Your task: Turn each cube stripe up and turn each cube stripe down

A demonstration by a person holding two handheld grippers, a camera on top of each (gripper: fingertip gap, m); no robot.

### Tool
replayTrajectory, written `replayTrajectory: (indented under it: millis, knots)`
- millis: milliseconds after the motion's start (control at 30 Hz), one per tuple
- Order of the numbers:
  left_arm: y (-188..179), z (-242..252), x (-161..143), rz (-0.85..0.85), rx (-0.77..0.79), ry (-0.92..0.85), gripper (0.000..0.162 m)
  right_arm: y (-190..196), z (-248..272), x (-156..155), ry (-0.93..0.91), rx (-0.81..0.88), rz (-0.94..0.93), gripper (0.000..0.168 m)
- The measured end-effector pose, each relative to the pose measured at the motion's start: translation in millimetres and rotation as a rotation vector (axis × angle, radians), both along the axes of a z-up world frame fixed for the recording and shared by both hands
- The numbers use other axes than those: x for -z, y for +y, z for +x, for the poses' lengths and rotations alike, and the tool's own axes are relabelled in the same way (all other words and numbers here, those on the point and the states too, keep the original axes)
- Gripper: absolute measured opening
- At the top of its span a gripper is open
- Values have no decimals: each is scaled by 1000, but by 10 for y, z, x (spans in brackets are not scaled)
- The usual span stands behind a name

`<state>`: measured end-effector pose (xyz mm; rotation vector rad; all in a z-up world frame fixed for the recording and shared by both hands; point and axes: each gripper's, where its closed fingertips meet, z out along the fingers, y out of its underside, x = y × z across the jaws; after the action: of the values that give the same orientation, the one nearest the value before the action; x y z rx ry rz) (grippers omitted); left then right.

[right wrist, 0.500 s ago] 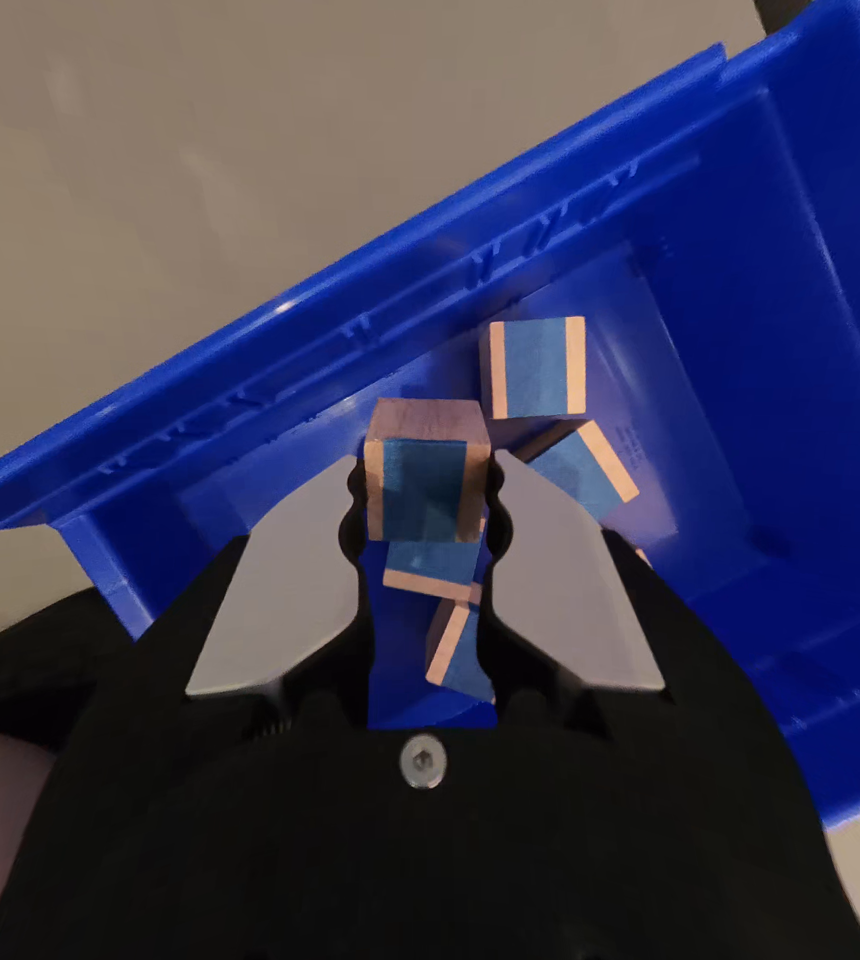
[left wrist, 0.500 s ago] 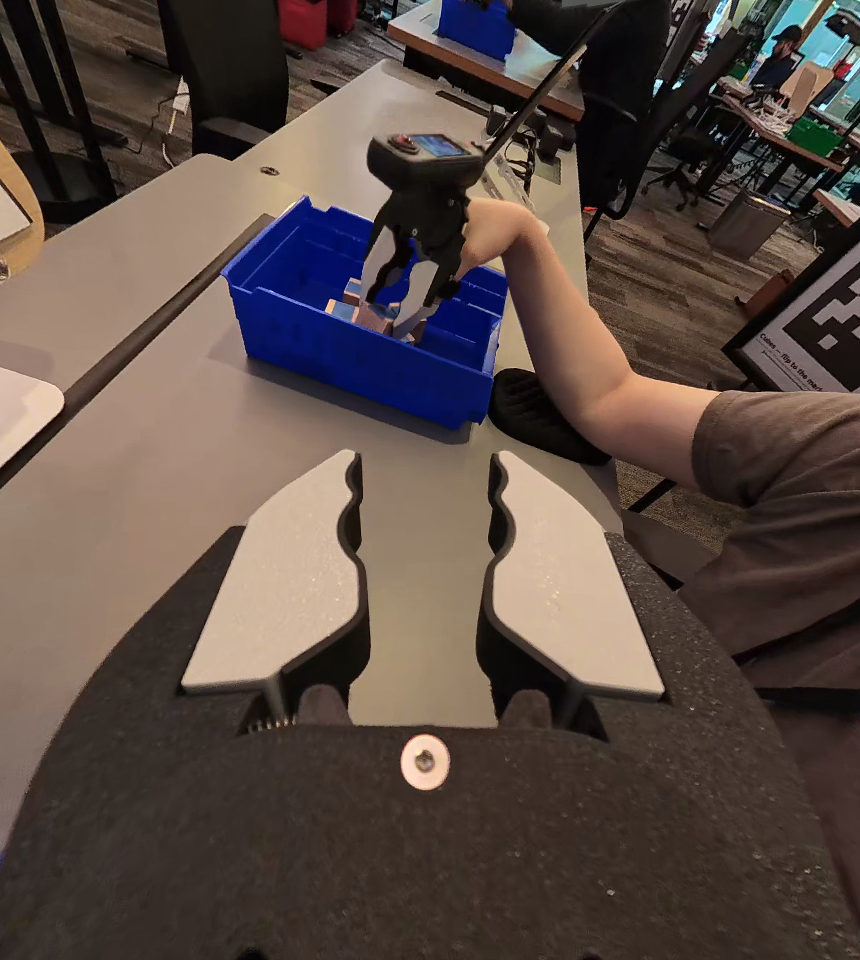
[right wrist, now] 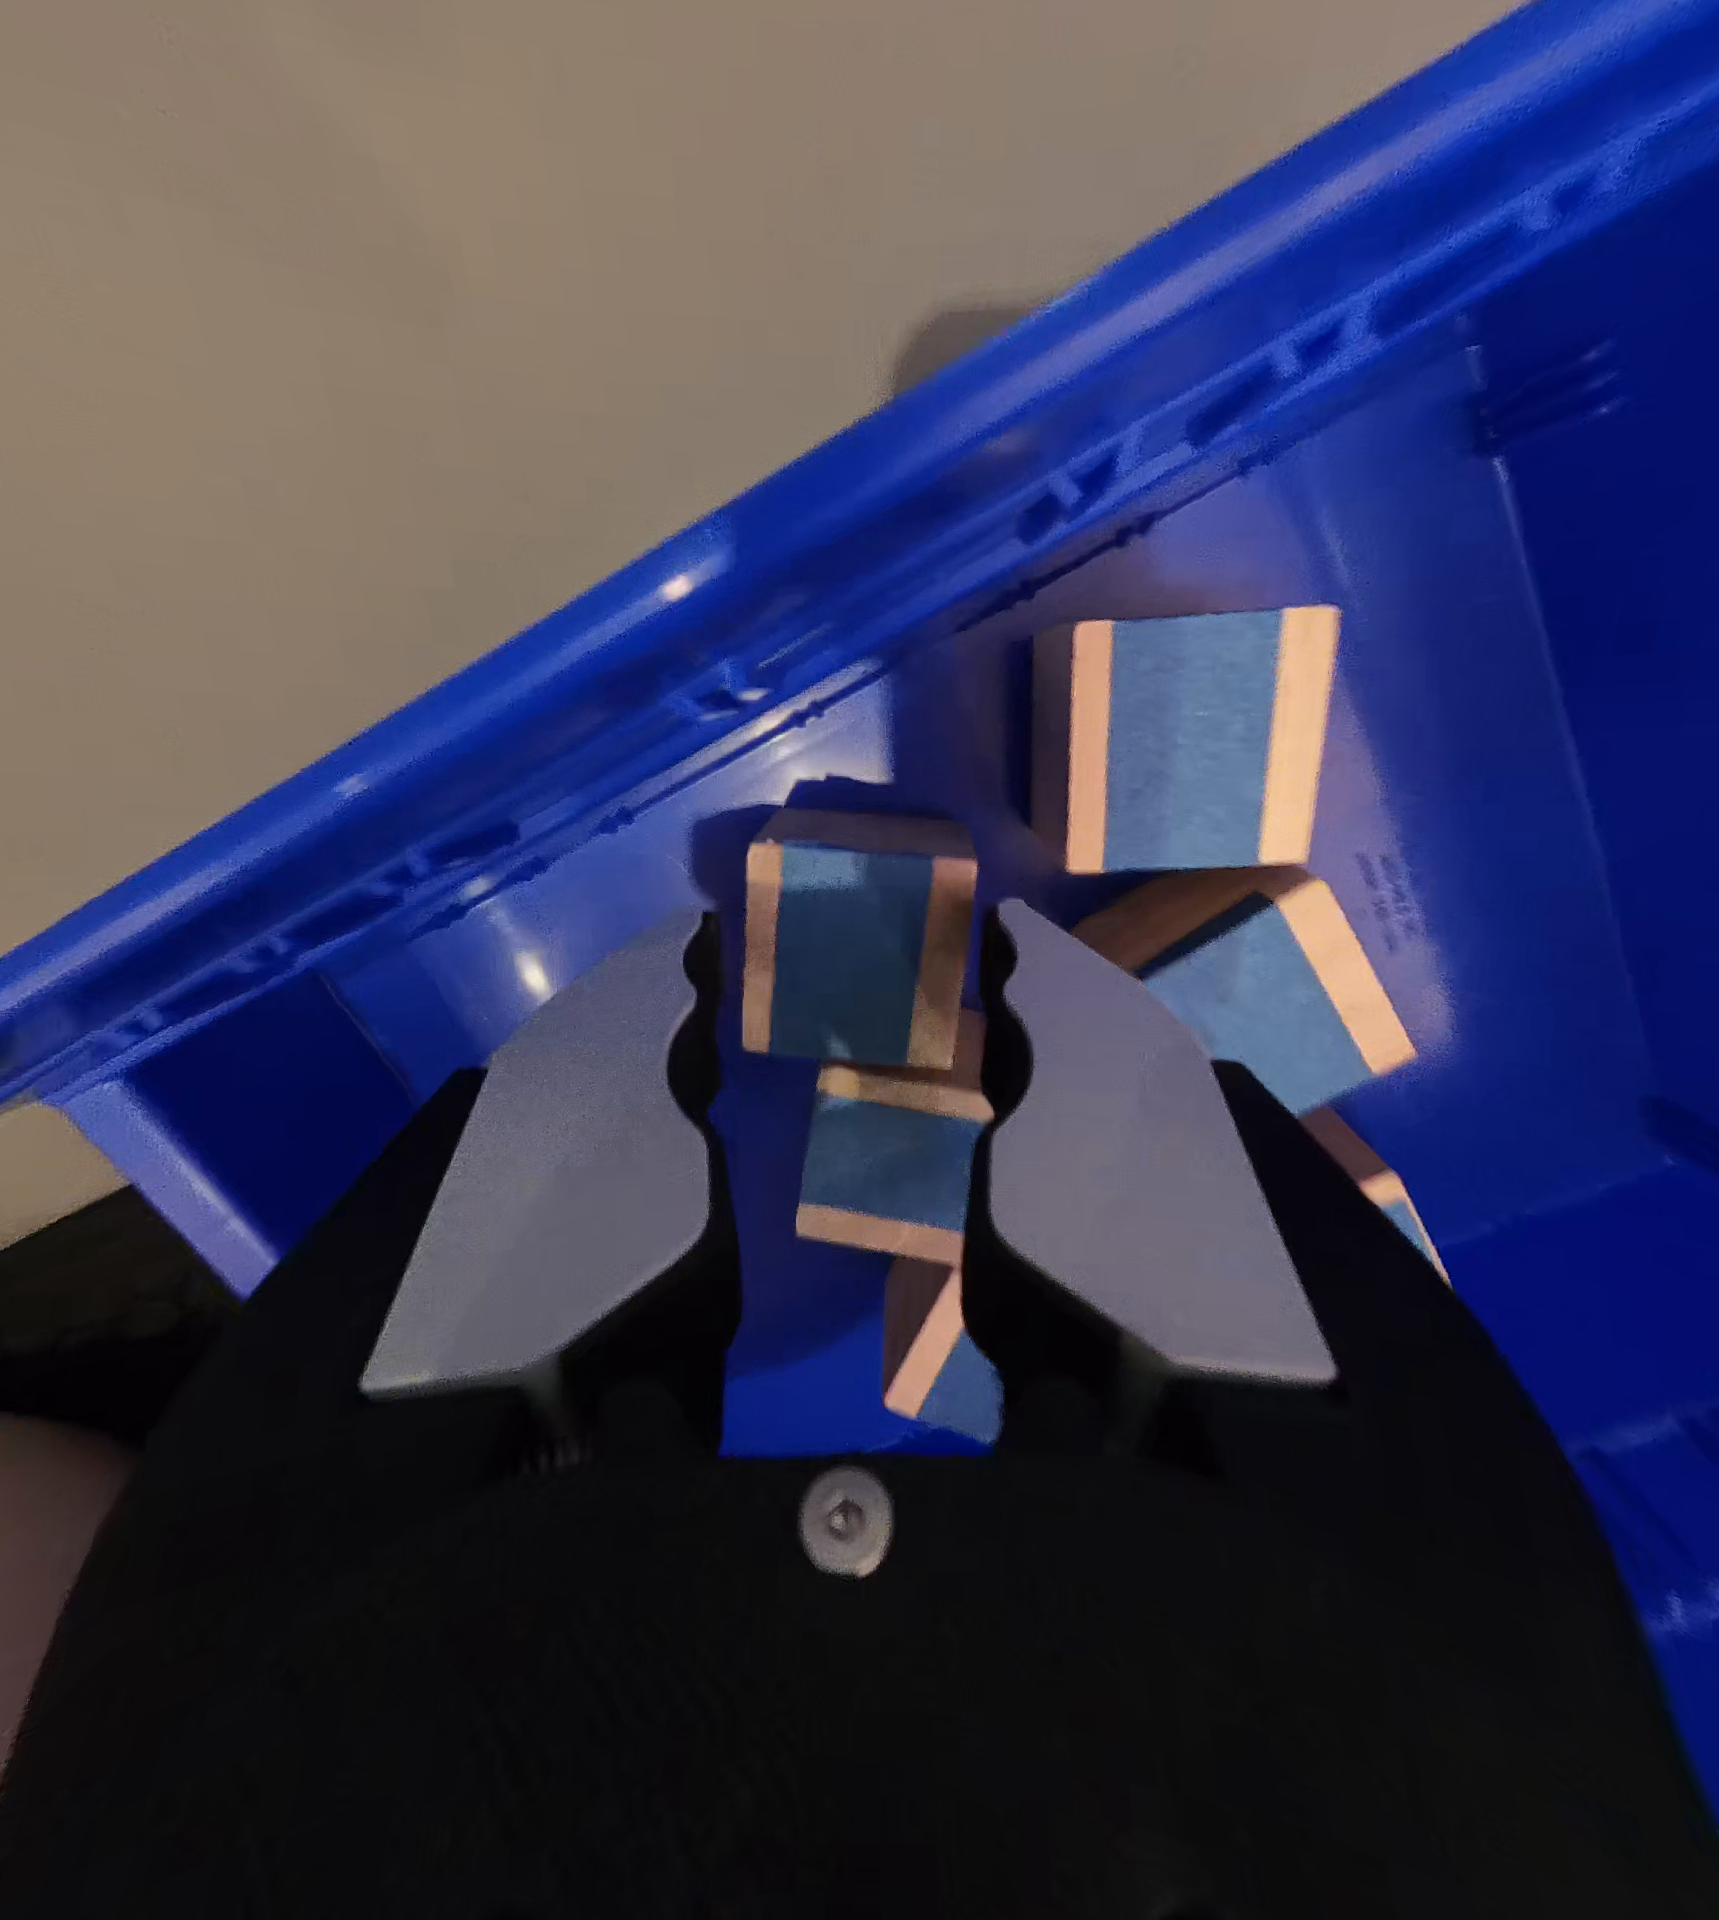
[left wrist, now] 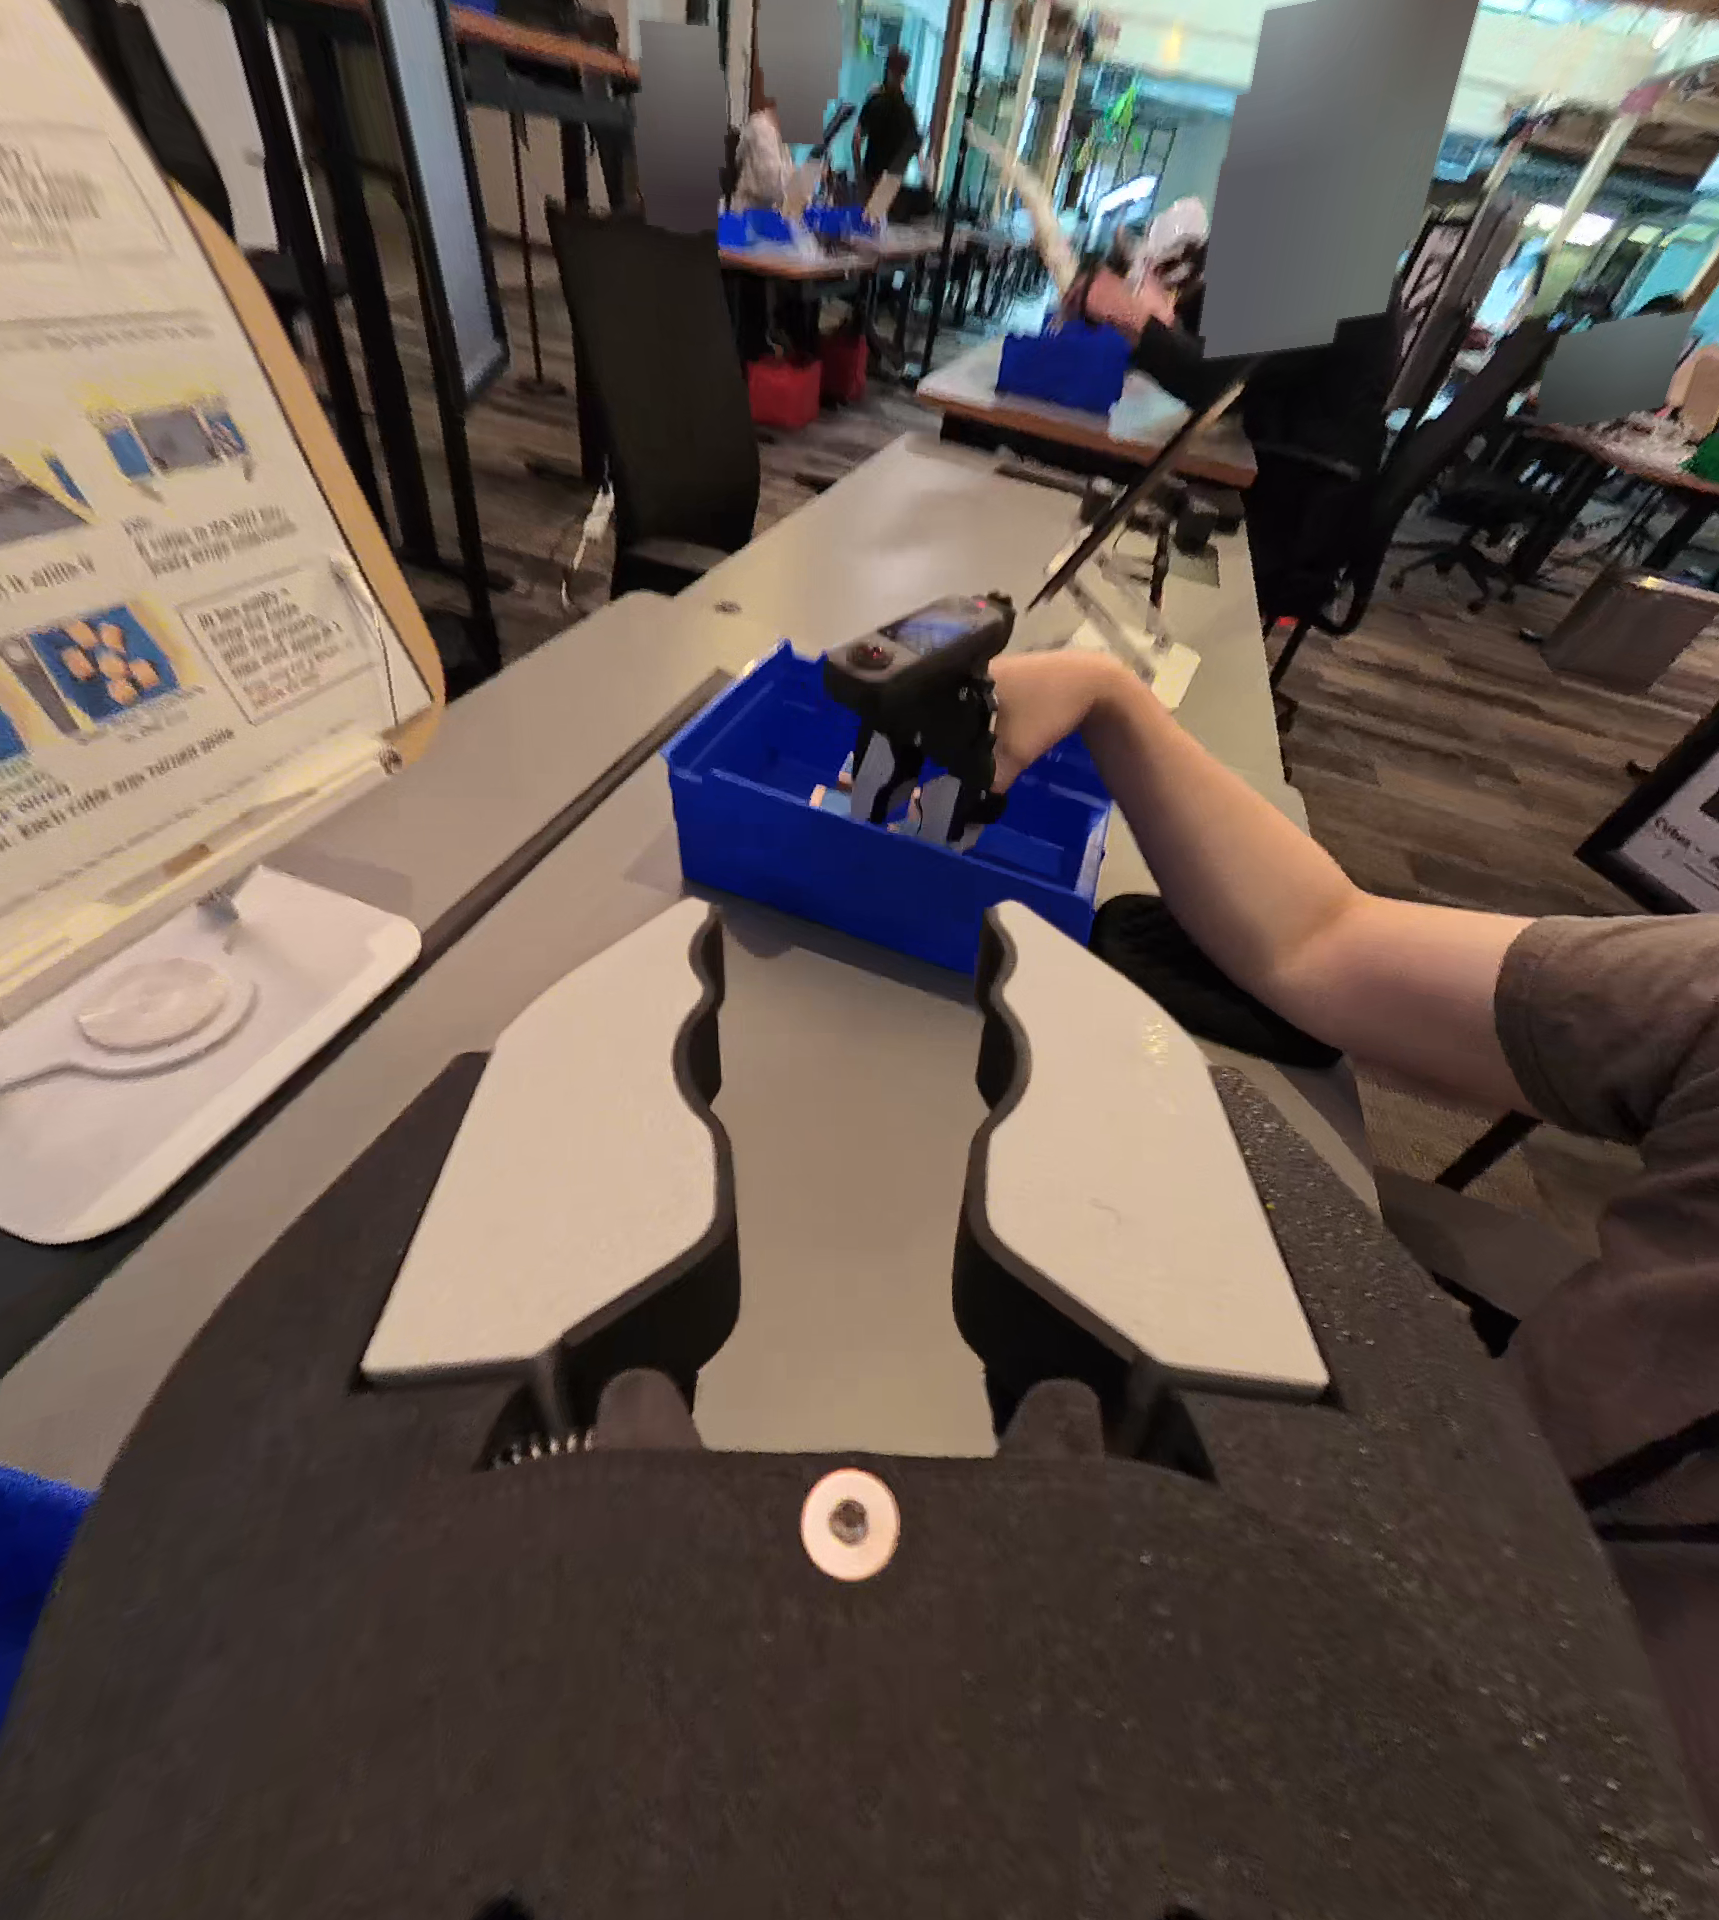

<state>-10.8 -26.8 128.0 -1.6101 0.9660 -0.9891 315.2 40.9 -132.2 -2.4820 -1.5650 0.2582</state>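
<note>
Your right claw [right wrist: 847, 966] straddles a striped cube [right wrist: 850, 951] in the blue bin [right wrist: 522, 727].
Jaws apart, barely clearing it; left claw [left wrist: 847, 1023] idles open. Closing off-centre could tumble neighbouring cubes.

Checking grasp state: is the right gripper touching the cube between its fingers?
Apart. The right wrist view shows blue bin floor on both sides between the right gripper and the cube.

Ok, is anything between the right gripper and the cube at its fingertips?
Nothing visible. The right gripper is open with the cube sitting between its fingertips inside the blue bin, small gaps on both sides. Another cube lies just behind it, between the fingers further back, and could get nudged.
</note>
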Motion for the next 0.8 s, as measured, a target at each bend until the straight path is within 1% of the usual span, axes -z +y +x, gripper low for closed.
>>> replayTrajectory:
  millis: [67,100,167,200,233,267,300,367,433,467,500,533,600,667,700,800]
  knots:
    - [-6,-124,-152,52,2,-79,51,6,37,-208,58,15,56,50]
    - [-6,-202,-224,81,-6,-116,56,23,60,-358,104,25,107,50]
    - [6,-387,-354,146,-48,-198,59,145,152,-759,217,66,288,49]
    - [20,-496,-396,181,-83,-234,57,253,262,-990,270,128,407,49]
    - [62,-618,-435,216,-139,-254,56,336,432,-1179,309,227,491,49]
    - [135,-758,-423,231,-212,-226,56,408,666,-1295,318,360,540,51]
    - [236,-924,-359,222,-307,-162,55,449,924,-1325,293,490,557,60]
    - [433,-1340,-142,183,-529,18,60,435,1333,-1211,210,655,527,64]
    - [580,-1860,100,141,-768,209,67,392,1544,-1019,157,729,455,65]
    - [633,-2136,170,115,-894,252,72,380,1612,-923,136,761,416,65]
    - [656,-2394,235,78,-997,271,72,369,1666,-830,114,797,376,64]
    - [651,-2605,323,24,-1068,283,65,352,1712,-732,90,838,329,64]
    - [613,-2829,520,-91,-1100,298,60,331,1754,-557,59,900,242,60]
    - [562,-2945,763,-231,-1097,316,55,361,1755,-441,62,937,198,50]
    - [543,-2975,893,-305,-1091,325,56,363,1752,-384,61,958,166,44]
    - [593,-2991,1167,-449,-1058,299,57,350,1726,-244,37,974,96,40]
